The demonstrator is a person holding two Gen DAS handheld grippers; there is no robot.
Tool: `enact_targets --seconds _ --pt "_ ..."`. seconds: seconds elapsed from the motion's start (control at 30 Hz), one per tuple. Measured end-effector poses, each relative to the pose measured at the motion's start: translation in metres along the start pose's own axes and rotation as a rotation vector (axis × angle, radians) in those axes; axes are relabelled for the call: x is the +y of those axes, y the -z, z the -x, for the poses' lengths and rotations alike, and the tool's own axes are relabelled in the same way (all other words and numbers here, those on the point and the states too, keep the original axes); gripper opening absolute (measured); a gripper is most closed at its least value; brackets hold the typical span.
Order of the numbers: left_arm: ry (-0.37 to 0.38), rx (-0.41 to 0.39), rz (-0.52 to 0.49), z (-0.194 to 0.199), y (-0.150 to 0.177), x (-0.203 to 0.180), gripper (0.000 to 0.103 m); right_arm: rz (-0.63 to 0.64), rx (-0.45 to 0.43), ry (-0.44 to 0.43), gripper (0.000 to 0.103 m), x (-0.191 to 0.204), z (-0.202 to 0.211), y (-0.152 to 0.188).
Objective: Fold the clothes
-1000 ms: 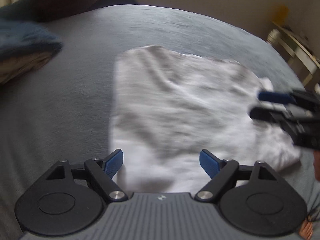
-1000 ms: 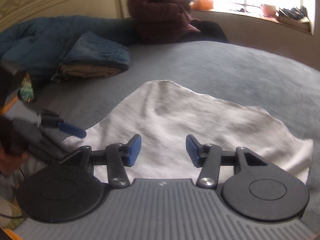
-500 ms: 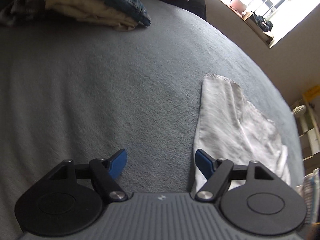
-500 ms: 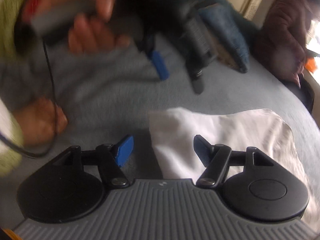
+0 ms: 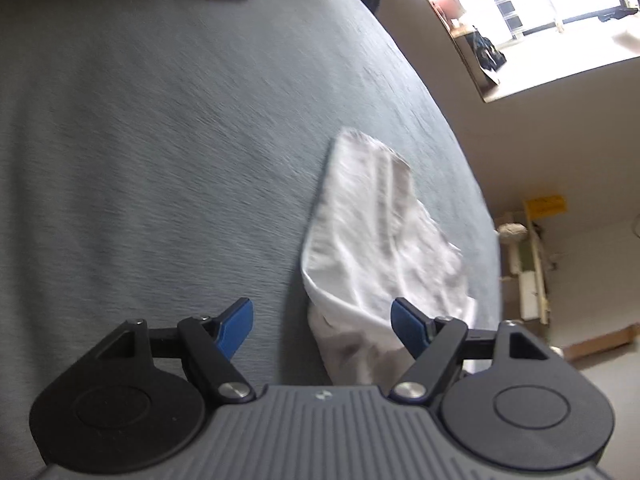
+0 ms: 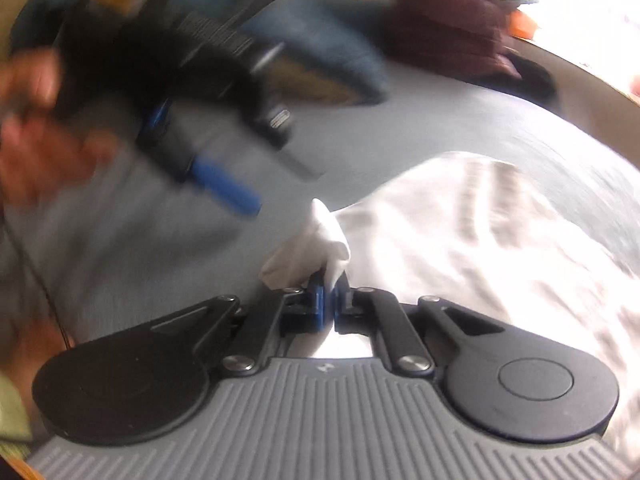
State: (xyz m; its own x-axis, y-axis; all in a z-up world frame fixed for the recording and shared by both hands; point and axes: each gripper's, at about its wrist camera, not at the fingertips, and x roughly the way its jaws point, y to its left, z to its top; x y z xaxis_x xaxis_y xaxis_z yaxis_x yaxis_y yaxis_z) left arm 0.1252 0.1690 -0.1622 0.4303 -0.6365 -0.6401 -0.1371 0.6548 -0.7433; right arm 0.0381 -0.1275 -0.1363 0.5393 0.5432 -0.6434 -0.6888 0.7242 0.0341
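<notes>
One white cloth [image 5: 380,248] lies on the grey bed [image 5: 160,160], near its right edge in the left wrist view. Two grippers are in use. The left gripper [image 5: 322,322] stands open: its two blue pads [image 5: 236,326] are spread wide, with the near corner of the cloth between them but not pressed. The right gripper [image 6: 326,300] is closed on one pinched corner of the cloth [image 6: 460,248], which pokes up above its two pads. In the right wrist view the left gripper [image 6: 224,184] appears blurred, held by one hand [image 6: 36,140]. One folded blue blanket [image 6: 320,56] lies at the far side of the bed. One person in a dark red top [image 6: 448,12] sits beyond it.
</notes>
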Motion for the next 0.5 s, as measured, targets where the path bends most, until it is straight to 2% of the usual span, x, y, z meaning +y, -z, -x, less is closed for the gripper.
enact_targets --seconds 0.17,0.37,0.5 --pt "0.075 0.065 0.074 -0.034 -0.014 -0.001 0.079 -0.142 -0.033 -0.011 0.002 -0.023 0.02 0.0" --pt "0.096 0.126 0.108 -0.076 -0.027 -0.001 0.08 -0.116 -0.049 -0.023 0.002 -0.02 0.028 -0.003" --pt "0.096 0.126 0.083 -0.091 -0.038 -0.008 0.079 -0.091 -0.059 -0.025 0.002 -0.022 0.037 0.003"
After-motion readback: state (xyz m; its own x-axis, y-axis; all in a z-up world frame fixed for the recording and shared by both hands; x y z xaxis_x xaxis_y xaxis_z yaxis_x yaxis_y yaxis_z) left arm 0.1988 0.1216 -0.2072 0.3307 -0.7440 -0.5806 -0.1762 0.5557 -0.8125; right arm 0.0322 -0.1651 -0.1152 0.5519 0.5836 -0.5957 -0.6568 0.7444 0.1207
